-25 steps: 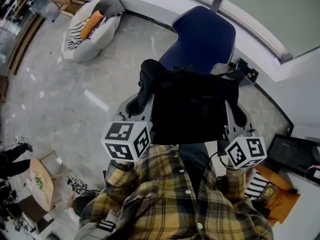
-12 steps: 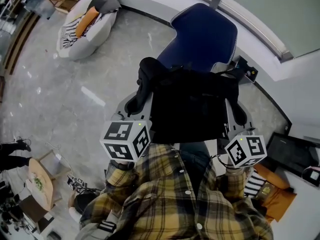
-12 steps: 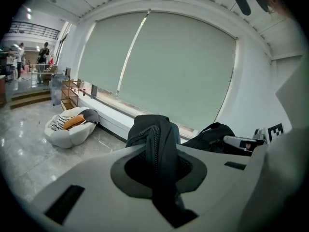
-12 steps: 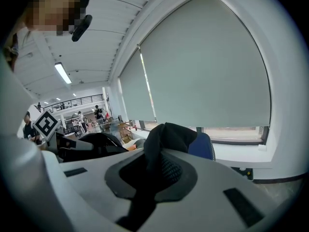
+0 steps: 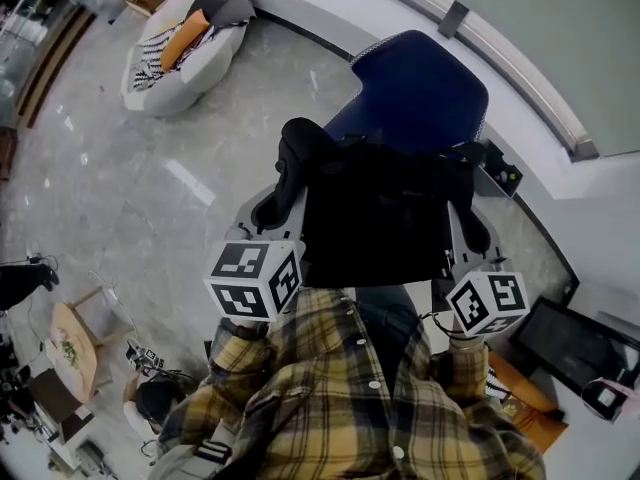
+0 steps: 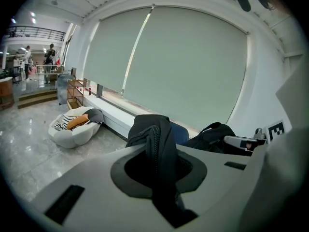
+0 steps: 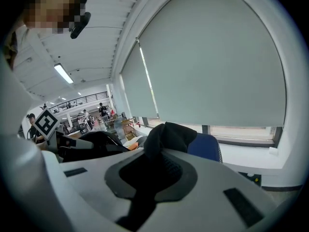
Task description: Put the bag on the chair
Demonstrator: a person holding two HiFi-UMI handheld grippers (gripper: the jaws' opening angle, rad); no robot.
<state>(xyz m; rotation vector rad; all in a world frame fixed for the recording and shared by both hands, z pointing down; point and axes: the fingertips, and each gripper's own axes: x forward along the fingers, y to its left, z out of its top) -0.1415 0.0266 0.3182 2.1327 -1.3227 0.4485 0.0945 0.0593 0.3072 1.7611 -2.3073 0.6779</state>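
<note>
One black bag (image 5: 385,218), one blue chair (image 5: 420,93), two grippers. Left gripper (image 5: 272,211) clamped on fabric fold at bag's left corner. Right gripper (image 5: 470,233) clamped on bag's right edge. Bag hung spread between both grippers, over chair's near side; contact with seat unclear. One white beanbag seat (image 5: 180,53) stood well apart on floor (image 5: 120,188).

Yellow-brown plaid shirt (image 5: 350,408), white buttons (image 5: 372,383); black-white marker cubes (image 5: 255,280), grey jaws.

Big bag (image 5: 380,218) blocks way to chair (image 5: 420,78) seat, ledge (image 5: 300,13) close behind, floor (image 5: 150,168) on L wide open.
</note>
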